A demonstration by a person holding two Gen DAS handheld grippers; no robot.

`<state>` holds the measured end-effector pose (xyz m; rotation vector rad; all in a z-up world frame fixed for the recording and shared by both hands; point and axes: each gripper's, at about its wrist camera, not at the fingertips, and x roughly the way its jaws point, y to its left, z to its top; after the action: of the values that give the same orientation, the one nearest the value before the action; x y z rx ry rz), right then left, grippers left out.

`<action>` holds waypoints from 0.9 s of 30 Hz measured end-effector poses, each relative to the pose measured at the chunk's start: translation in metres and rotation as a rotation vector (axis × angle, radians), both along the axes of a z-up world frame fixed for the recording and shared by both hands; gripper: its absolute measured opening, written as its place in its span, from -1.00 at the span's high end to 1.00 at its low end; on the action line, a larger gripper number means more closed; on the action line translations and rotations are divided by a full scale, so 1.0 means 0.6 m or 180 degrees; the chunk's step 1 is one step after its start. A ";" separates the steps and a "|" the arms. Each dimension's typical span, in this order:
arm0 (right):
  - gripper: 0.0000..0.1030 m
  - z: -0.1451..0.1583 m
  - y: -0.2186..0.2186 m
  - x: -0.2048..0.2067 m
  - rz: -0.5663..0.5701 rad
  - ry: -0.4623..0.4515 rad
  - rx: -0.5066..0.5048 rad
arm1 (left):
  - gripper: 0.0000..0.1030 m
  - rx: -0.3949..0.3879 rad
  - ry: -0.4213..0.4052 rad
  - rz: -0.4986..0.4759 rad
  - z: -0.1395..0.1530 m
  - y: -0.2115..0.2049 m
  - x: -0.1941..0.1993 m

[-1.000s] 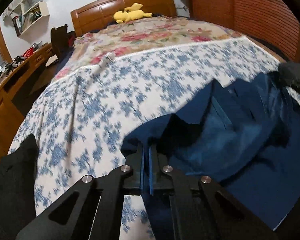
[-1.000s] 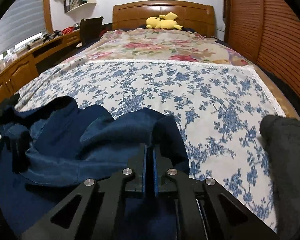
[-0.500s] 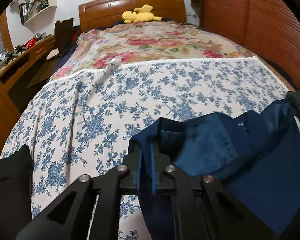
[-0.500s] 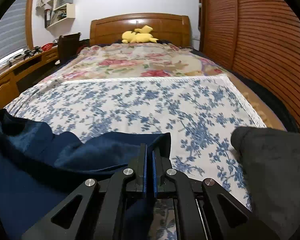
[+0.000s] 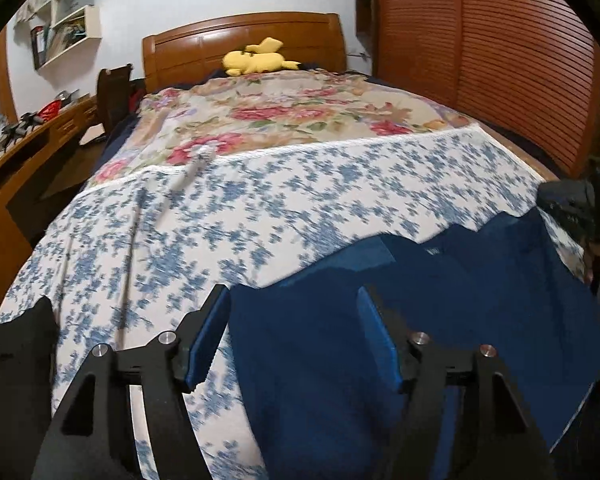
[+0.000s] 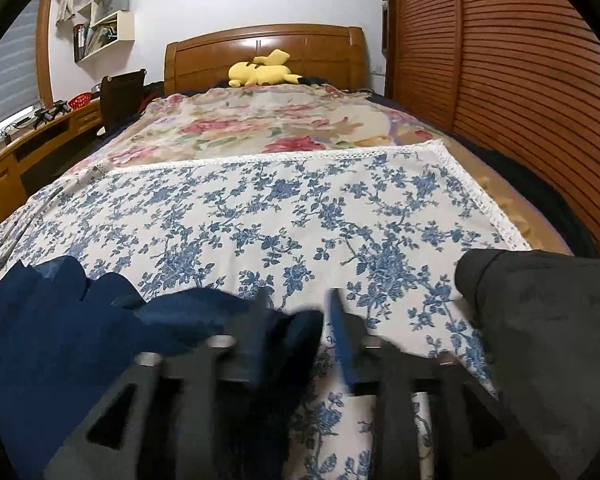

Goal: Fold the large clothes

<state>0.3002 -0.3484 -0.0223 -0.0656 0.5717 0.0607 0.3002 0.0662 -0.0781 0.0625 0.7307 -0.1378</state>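
The dark blue garment lies on the near end of the bed, on the white sheet with blue flowers. In the left wrist view, the left claw is opening, and its blue pads stand wide apart over the cloth's edge without pressing on it. In the right wrist view, the right claw is opening too; it looks blurry, and a bit of the blue cloth sits between its pads, which do not squeeze it. A dark grey cloth lies just beside that claw on the right. Farther up the bed is a blanket with red flowers, and a yellow plush toy rests by the wooden headboard.
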 end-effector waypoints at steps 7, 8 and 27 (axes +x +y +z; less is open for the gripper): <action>0.05 -0.004 -0.026 -0.021 0.0180 0.0189 0.0214 | -0.29 -0.0045 0.0021 -0.0217 -0.018 -0.051 -0.036; 0.05 -0.010 -0.030 -0.019 0.0191 0.0258 0.0229 | -0.29 -0.0054 0.0027 -0.0252 -0.021 -0.060 -0.041; 0.22 -0.053 -0.038 0.099 0.0331 0.0783 0.0542 | -0.29 -0.0081 0.0194 -0.0291 -0.101 -0.097 -0.042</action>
<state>0.3593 -0.3709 -0.0538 0.0792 0.8065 0.2206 0.2749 0.0082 -0.1386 0.0678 0.7870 -0.2370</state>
